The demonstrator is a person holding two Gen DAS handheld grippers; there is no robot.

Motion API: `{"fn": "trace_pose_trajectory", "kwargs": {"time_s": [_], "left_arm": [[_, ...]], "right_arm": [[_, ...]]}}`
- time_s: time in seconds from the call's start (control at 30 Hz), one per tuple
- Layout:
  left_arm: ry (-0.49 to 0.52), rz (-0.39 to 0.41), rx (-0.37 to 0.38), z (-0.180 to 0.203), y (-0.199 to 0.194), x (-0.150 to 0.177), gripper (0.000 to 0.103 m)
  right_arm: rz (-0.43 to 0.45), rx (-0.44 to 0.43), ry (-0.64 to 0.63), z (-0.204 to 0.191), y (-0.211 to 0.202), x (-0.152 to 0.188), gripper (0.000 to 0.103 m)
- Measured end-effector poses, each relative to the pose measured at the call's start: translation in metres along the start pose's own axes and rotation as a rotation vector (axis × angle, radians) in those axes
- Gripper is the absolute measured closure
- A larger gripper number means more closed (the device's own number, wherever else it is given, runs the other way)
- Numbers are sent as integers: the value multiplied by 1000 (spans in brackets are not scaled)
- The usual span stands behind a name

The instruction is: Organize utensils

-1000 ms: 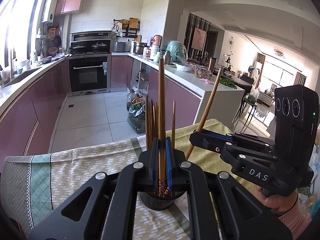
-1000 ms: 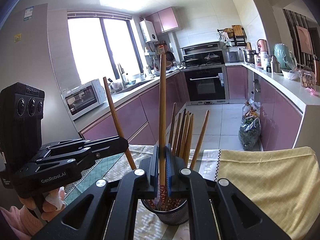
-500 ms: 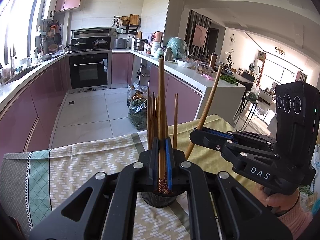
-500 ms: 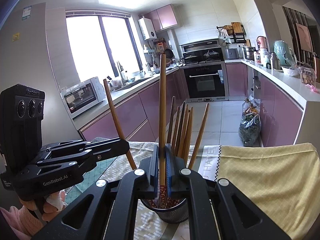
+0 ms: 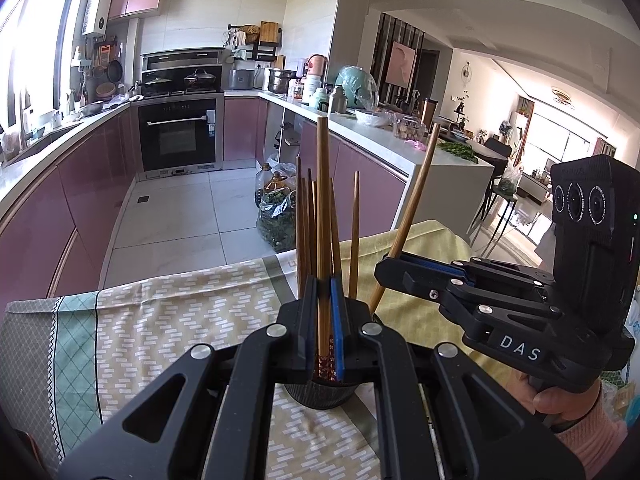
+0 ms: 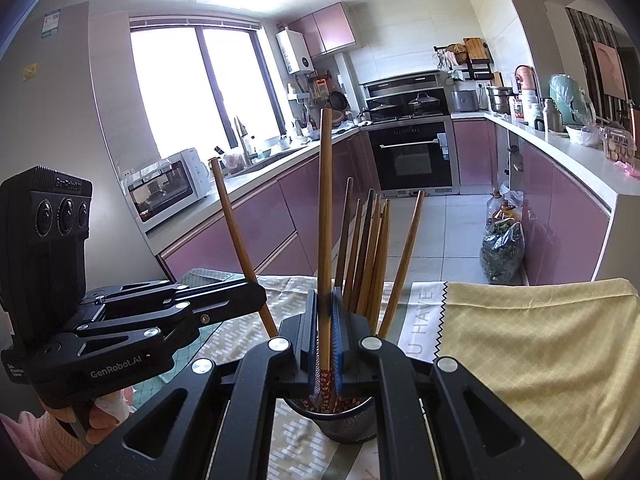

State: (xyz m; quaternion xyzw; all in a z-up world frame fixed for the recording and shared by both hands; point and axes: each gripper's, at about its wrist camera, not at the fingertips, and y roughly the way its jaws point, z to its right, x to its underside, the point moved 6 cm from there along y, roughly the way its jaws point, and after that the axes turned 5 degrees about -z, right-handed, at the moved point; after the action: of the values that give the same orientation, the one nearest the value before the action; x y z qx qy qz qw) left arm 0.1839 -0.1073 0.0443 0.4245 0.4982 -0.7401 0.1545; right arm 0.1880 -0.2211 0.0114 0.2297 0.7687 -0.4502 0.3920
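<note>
A: Status? Where are the chopsticks?
B: Most stand in the dark mesh holder (image 6: 347, 420) on the desk, on the patterned cloth (image 5: 160, 320). Two aren't let go yet. Left tongs (image 5: 325, 320) clenched on one chopstick (image 5: 322, 208), upright, lower end just above or inside the holder, can't tell which. Right tongs (image 6: 325, 332) clenched on another chopstick (image 6: 325, 200), same way.
A: Risks?
B: Both tongs crowd the same holder, close together. A bump btwn them could knock the holder over or splay the sticks. If one lets go w/ the tip off the rim, the stick drops onto the cloth.
A: Hand pose?
B: Both tilted slightly down and fwd, converging over the holder from either side. Right hand (image 5: 560, 404) grips its handle low; pink sleeve (image 5: 588, 440) shows.
</note>
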Motion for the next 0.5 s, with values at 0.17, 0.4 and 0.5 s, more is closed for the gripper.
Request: {"fn": "trace_pose_trajectory", "kwargs": {"time_s": [0.17, 0.4, 0.5], "left_arm": [[2, -10, 0, -3, 6, 4, 96], [-2, -24, 3, -3, 13, 9, 96], [-2, -31, 2, -5, 18, 11, 96]], "right_arm": [[-10, -1, 2, 1, 3, 2, 97], [-21, 0, 6, 1, 7, 4, 97], [-27, -1, 8, 2, 9, 6, 97]]}}
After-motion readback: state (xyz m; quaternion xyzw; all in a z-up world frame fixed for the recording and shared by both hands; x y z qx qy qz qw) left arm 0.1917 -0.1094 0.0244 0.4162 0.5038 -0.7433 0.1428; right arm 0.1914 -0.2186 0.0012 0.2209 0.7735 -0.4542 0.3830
